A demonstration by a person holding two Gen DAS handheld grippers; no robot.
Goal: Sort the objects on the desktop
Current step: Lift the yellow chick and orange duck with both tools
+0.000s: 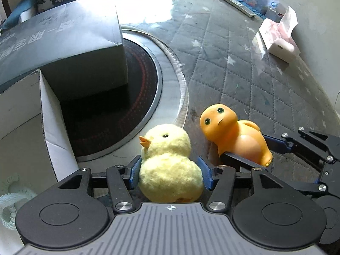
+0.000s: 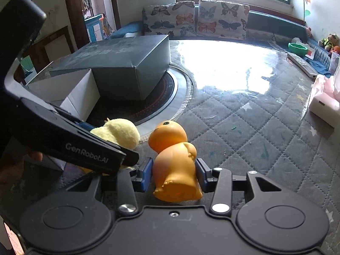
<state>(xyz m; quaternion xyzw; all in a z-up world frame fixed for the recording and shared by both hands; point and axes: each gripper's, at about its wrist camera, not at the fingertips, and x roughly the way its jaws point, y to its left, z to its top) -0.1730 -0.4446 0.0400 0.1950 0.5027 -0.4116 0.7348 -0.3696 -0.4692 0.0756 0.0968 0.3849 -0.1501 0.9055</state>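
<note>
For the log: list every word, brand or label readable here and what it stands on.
"GenRobot.AI": on the side of the left claw, seen from the right wrist camera.
Large pale characters on the dark box lid: printed upside down, too blurred to read.
Nothing else carries readable text.

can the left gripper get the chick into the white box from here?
Probably yes. The left gripper holds the plush chick, and the open white box sits just to its left with nothing between. The grey box stands behind, not in the path.
</note>
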